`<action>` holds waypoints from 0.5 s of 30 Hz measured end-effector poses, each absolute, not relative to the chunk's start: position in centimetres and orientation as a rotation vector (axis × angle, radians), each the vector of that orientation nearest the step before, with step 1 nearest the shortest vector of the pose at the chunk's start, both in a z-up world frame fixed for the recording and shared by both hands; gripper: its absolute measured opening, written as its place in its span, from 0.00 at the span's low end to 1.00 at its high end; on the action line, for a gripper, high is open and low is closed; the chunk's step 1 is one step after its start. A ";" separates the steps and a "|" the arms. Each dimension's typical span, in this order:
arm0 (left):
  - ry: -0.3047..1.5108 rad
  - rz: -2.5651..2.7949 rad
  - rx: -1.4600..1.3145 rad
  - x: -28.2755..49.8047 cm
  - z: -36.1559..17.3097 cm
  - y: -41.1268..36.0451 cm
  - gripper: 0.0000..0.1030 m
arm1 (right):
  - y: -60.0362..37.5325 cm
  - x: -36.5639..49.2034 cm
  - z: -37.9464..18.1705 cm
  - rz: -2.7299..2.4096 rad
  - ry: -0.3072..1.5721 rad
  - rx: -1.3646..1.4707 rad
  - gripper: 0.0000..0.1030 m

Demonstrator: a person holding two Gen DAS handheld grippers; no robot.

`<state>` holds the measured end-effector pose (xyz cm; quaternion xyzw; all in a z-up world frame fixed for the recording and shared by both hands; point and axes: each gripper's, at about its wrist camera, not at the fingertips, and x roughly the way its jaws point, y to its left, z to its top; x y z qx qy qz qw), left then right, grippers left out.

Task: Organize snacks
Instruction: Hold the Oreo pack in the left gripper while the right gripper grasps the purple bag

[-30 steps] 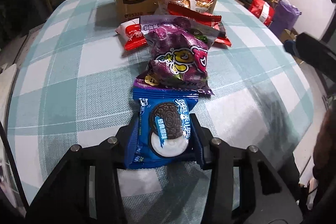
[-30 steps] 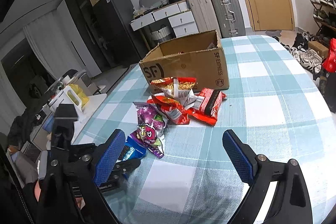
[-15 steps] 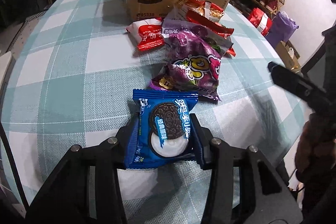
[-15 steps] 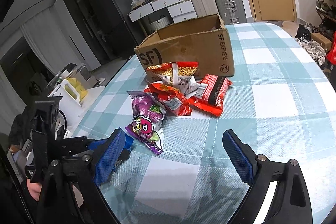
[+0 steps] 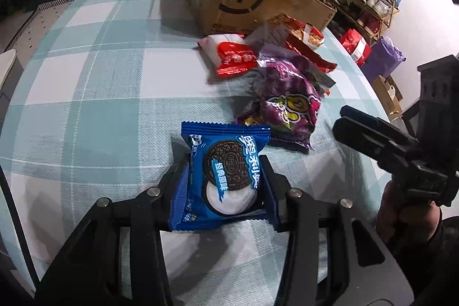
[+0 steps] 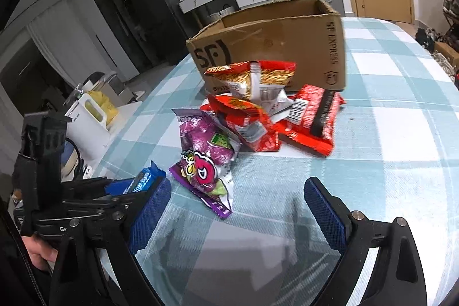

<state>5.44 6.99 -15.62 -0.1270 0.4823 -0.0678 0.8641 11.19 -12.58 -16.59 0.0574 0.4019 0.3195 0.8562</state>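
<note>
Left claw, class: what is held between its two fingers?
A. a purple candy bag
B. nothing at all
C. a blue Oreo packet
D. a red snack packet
C: in the left wrist view the left claw is closed on the blue Oreo packet, while the purple candy bag lies on the table beyond it.

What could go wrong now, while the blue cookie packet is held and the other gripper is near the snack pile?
1. The left gripper pinches the cookie packet by its sides; it may slip or the cookie may crack.
2. The open right gripper may knock the purple bag off the pile.
</note>
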 end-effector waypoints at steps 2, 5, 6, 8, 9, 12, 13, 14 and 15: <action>1.008 -0.137 -0.266 5.6 -15.6 7.3 0.41 | -12.1 11.7 -16.9 0.688 0.858 0.133 0.93; 1.020 -0.138 -0.291 5.7 -15.9 7.8 0.41 | -11.4 12.3 -17.5 0.692 0.877 0.138 0.93; 1.022 -0.141 -0.294 5.6 -15.9 7.7 0.40 | -11.2 12.4 -17.6 0.695 0.882 0.137 0.93; 1.019 -0.148 -0.290 5.7 -15.9 7.6 0.40 | -10.8 12.6 -17.9 0.704 0.890 0.134 0.93; 1.019 -0.152 -0.294 5.8 -15.9 7.6 0.40 | -10.6 12.7 -18.0 0.711 0.892 0.134 0.93; 1.016 -0.157 -0.292 5.8 -16.0 7.5 0.41 | -9.9 13.0 -18.1 0.720 0.899 0.129 0.93; 1.015 -0.159 -0.296 5.9 -16.0 7.5 0.41 | -9.7 13.1 -18.2 0.722 0.899 0.127 0.93; 1.015 -0.162 -0.299 5.9 -16.0 7.6 0.41 | -9.5 13.2 -18.2 0.724 0.899 0.125 0.93; 1.015 -0.161 -0.300 5.9 -16.0 7.6 0.41 | -9.4 13.3 -18.1 0.726 0.900 0.125 0.93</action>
